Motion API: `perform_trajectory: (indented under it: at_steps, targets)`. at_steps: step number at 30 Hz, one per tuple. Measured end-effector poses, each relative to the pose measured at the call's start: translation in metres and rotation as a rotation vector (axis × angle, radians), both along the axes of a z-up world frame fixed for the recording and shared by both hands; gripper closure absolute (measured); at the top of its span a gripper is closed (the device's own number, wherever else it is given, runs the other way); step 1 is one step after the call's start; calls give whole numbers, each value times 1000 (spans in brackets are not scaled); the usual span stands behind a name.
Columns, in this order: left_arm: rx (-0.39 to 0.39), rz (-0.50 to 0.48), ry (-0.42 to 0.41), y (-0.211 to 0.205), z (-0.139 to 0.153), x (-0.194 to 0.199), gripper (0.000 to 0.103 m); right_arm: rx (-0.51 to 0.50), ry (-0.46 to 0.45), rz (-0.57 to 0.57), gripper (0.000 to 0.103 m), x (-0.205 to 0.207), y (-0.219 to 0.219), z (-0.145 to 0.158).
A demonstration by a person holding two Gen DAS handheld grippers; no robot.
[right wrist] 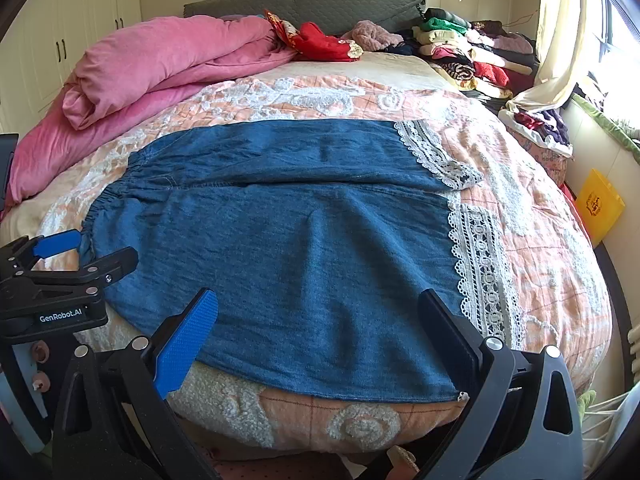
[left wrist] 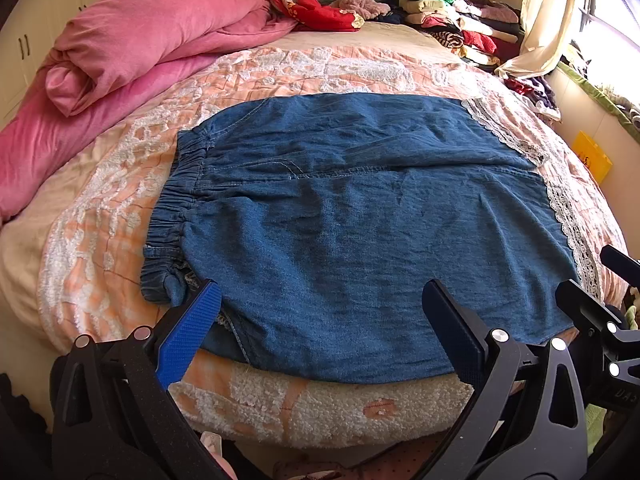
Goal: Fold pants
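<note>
Nearest me, the left gripper (left wrist: 320, 320) and right gripper (right wrist: 318, 324) hover wide apart, seemingly empty, over the near edge of the denim pants (right wrist: 288, 248) spread flat on the bed (right wrist: 540, 240); a pink duvet (right wrist: 160, 68) lies beyond.

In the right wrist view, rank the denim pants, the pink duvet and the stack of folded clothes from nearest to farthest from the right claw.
1. Denim pants: directly under the open right claw, near bed edge.
2. Pink duvet: far left, rolled up.
3. Stack of folded clothes: far right, by the headboard.
</note>
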State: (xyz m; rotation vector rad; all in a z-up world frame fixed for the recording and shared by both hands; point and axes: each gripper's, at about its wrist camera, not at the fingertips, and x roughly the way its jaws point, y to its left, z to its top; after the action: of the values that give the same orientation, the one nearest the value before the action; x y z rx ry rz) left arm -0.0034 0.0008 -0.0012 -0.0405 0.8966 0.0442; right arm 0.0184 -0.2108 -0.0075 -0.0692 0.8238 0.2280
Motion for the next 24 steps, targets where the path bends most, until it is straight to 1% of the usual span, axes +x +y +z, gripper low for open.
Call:
perform_trajectory:
  at_steps: [6, 14, 20, 24]
  targets:
    - [2, -2, 0, 2, 0, 0, 8, -1, 1, 5, 4, 3, 2, 0]
    - [7, -2, 14, 7, -2, 12, 8, -4, 7, 13, 4, 8, 7, 0]
    - [-6, 27, 21, 20, -5, 24, 8, -7, 12, 29, 4, 27, 13, 2]
    - [-16, 50, 41, 36, -7, 40, 8, 14, 22, 46, 4, 45, 17, 5]
